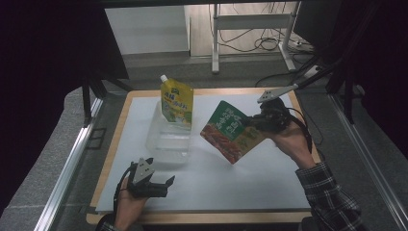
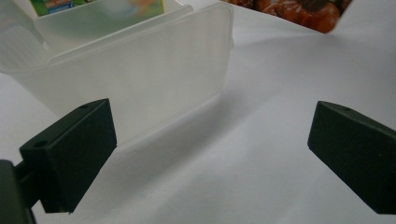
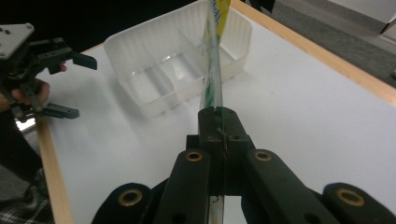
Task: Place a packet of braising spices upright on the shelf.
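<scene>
right gripper (image 1: 260, 120) is clamping its fingers on the green pouch (image 1: 231, 131), holding it in air right of the bin (image 1: 168, 139) | left gripper (image 1: 161, 185) is waiting near the bin, fingers apart | yellow pouch (image 1: 177, 102) is standing in bin's far end | likely next: pouch goes left into bin
</scene>
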The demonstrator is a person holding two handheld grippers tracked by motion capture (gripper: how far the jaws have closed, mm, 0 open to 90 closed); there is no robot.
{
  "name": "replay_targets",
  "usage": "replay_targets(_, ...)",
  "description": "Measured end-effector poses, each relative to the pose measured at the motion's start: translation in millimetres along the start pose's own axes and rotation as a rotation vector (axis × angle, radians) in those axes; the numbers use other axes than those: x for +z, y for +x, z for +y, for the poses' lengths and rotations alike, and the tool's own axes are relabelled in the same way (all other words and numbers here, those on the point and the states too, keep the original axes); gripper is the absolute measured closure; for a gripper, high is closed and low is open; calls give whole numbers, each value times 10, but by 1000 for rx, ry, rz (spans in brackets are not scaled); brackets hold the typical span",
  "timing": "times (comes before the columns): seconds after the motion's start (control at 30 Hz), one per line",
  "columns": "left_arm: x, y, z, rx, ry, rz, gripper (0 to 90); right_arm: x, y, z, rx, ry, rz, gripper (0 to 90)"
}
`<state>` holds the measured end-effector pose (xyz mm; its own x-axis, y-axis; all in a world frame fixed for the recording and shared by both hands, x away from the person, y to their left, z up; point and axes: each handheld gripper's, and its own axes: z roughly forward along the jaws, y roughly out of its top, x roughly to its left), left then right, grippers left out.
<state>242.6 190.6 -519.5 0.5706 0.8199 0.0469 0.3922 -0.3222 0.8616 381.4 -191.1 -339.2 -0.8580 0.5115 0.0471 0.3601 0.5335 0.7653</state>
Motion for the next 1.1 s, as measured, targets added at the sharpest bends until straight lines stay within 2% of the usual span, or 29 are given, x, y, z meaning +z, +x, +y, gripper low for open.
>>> replay_targets(0.1,0,1,2,-7,-7,0,1,5,-7,58,-22,8,-18,893)
replay_targets(0.27,-14,2,8,-17,-22,-5,1,-1,-32,133,-31,8,-32,893)
replay_targets(0.6,-26,3,13,-14,-33,-2,2,66,-25,311,-69,-10,-1,893)
replay_targets(0.77,-26,0,12,-8,-31,5,3,110,4,420,-87,-2,1,893)
replay_targets(1.1,-26,-2,12,-2,-33,10,5,200,-7,648,-87,3,30,893)
